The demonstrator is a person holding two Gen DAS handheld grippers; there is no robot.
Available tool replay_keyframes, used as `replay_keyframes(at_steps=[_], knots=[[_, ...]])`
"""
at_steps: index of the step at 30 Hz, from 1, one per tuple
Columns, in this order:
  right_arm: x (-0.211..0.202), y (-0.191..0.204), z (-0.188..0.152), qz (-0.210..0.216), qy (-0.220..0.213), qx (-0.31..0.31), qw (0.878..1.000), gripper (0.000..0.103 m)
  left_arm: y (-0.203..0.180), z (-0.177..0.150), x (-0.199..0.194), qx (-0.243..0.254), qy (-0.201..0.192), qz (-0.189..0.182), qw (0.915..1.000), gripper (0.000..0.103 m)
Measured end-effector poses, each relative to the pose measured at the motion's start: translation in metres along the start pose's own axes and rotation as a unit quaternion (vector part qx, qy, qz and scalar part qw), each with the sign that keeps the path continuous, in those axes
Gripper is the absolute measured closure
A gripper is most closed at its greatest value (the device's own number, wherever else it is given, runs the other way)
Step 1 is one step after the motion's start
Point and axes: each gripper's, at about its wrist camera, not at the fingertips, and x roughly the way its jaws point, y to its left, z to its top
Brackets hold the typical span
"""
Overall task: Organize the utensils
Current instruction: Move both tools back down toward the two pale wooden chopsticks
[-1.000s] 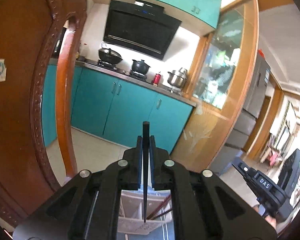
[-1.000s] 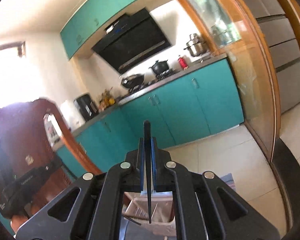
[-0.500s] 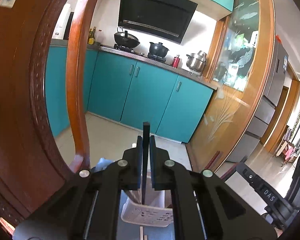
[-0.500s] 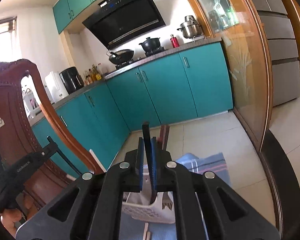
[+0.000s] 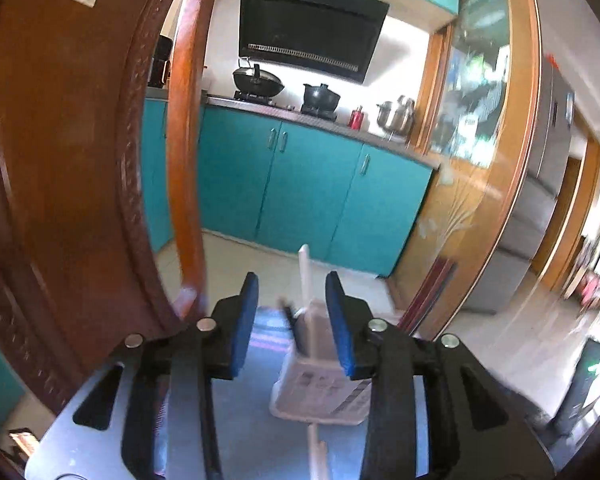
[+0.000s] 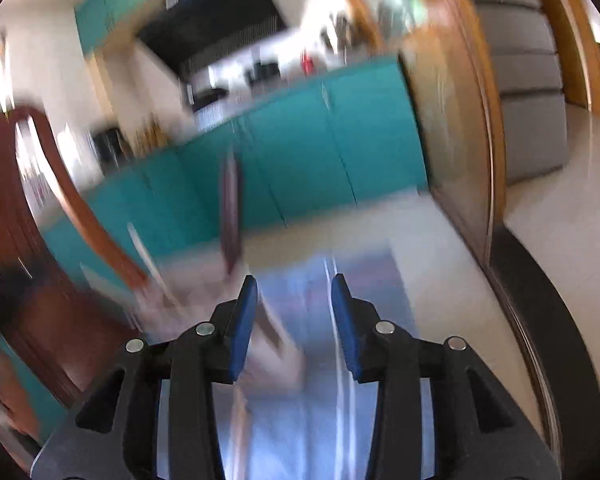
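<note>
My left gripper [image 5: 292, 286] is open and empty, right above a white slotted utensil basket [image 5: 320, 394] on a blue cloth [image 5: 252, 412]. A white utensil handle [image 5: 305, 276] and a dark one [image 5: 288, 312] stick up out of the basket between my fingers. My right gripper [image 6: 294, 290] is open and empty too. Its view is badly blurred; the basket [image 6: 268, 340] shows as a pale smear below left of it, with a dark brown utensil [image 6: 231, 216] standing up from it.
A carved wooden chair back [image 5: 60, 160] stands close on the left. Teal kitchen cabinets [image 5: 308, 192] and a stove with pots are behind. A glass sliding door [image 5: 476, 160] is on the right. A pale stick [image 5: 316, 452] lies on the cloth before the basket.
Both grippers have opened and let go of the dark utensils they held; those now stand in the basket. The right gripper is moving fast, blurring its view.
</note>
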Motion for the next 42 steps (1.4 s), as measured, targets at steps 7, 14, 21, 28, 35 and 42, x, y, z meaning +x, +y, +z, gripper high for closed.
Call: replay_keyframes(at_steps=[7, 14, 21, 28, 35, 42], knots=[[0.083, 0.056, -0.091, 0.007, 0.224, -0.132, 0.966, 0.065, 0.001, -0.044, 0.019, 0.056, 0.058, 0.043, 0.9958, 0.067], [0.103, 0.079, -0.113, -0.013, 0.249, -0.174, 0.953, 0.065, 0.002, -0.062, 0.026, 0.078, 0.079, 0.056, 0.9923, 0.062], [0.104, 0.079, -0.114, -0.030, 0.251, -0.176, 0.951, 0.065, 0.003, -0.069, 0.032, 0.092, 0.090, 0.068, 0.9894, 0.056], [0.109, 0.074, -0.112, -0.035, 0.253, -0.178, 0.950, 0.065, 0.019, -0.086, 0.047, 0.062, 0.143, 0.091, 0.9835, 0.056], [0.111, 0.083, -0.115, -0.009, 0.258, -0.186, 0.948, 0.065, 0.032, -0.100, 0.060, 0.038, 0.187, 0.105, 0.9759, 0.054], [0.121, 0.102, -0.127, -0.033, 0.247, -0.237, 0.939, 0.065, 0.025, -0.104, 0.059, 0.050, 0.190, 0.098, 0.9756, 0.050]])
